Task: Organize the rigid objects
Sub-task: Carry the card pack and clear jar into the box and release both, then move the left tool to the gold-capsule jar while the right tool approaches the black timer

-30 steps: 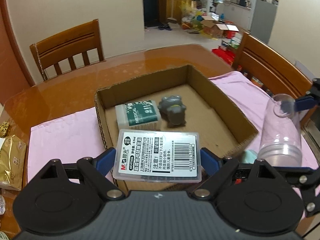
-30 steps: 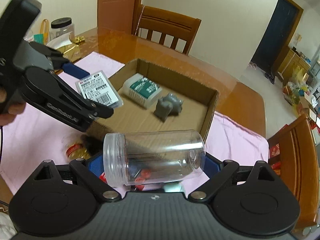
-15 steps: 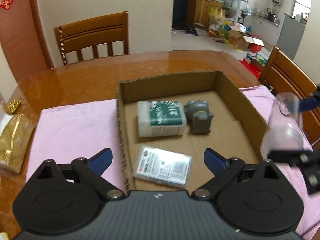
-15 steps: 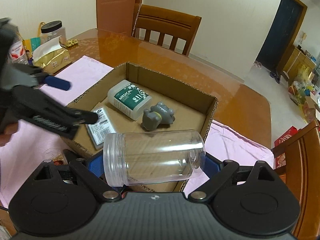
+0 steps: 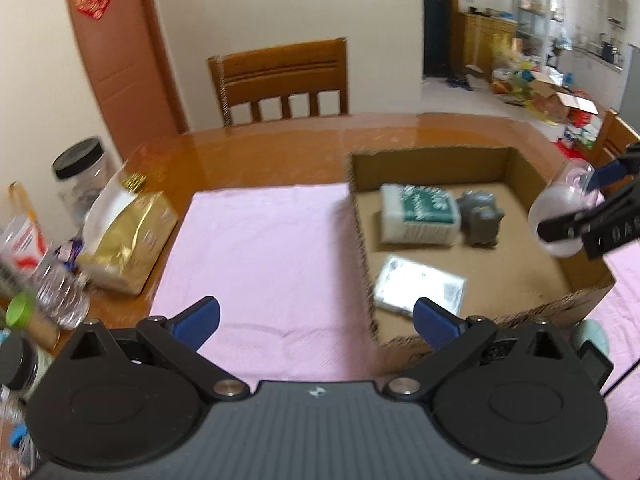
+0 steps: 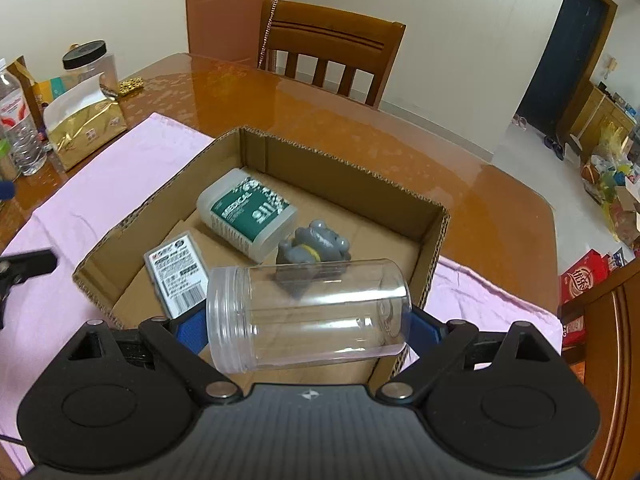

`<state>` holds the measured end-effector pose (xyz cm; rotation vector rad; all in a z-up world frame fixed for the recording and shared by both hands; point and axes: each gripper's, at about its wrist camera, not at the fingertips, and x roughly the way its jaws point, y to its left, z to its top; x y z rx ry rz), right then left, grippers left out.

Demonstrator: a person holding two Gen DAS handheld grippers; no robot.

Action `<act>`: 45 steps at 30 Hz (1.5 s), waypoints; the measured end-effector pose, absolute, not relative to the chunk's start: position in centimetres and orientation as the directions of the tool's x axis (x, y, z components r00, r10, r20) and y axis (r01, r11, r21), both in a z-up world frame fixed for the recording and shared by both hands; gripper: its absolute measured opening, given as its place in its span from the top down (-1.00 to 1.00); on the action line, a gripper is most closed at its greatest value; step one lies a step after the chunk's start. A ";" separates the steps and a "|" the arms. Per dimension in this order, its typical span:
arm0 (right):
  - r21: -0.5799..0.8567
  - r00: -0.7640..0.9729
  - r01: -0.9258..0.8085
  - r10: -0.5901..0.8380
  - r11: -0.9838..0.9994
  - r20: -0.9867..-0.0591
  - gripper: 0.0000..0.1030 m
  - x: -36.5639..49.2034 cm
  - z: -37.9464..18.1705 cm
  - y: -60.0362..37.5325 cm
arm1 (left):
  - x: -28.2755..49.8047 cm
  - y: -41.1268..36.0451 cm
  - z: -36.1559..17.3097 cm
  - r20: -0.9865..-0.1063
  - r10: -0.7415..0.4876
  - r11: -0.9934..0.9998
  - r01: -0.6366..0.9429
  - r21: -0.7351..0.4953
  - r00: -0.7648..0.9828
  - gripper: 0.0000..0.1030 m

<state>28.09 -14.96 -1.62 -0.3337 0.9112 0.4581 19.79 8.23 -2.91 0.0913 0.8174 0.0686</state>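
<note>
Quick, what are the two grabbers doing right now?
Left gripper: jaws opening, nothing between them.
Right gripper: shut on the clear plastic jar.

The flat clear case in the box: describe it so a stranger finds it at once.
Find the open cardboard box on the pink cloth. Three things lie inside. The flat clear case sits nearest the front wall, thin with a barcode label, unlike the chunky green-labelled container and grey toy.

Left gripper (image 5: 316, 316) opening, nothing between jaws, over pink cloth (image 5: 260, 248); flat case (image 5: 420, 286) lying in cardboard box (image 5: 508, 312).
</note>
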 end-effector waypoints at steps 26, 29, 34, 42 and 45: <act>-0.109 0.573 -0.316 0.098 0.942 -0.814 -1.00 20.7 -2.7 -18.8 | 17.0 7.2 -4.2 -0.744 -0.003 0.998 0.051 0.042 0.668 -0.98; -0.095 0.541 -0.244 0.054 0.965 -0.840 -1.00 20.6 -5.0 -20.0 | 16.7 6.9 -4.7 -0.760 -0.001 0.998 0.053 0.044 0.650 -0.98; -0.078 0.493 -0.173 0.017 0.982 -0.870 -1.00 21.2 -8.3 -20.7 | 16.1 6.6 -5.3 -0.777 -0.003 0.997 0.063 0.047 0.629 -0.98; -0.091 0.473 -0.151 -0.009 0.984 -0.881 -1.00 21.5 -10.9 -20.6 | 15.6 7.0 -5.8 -0.791 -0.015 0.997 0.068 0.034 0.612 -0.98; -0.089 0.447 -0.147 -0.014 0.985 -0.894 -1.00 20.7 -11.3 -20.9 | 15.5 7.2 -5.9 -0.793 -0.031 0.997 0.075 0.019 0.609 -0.98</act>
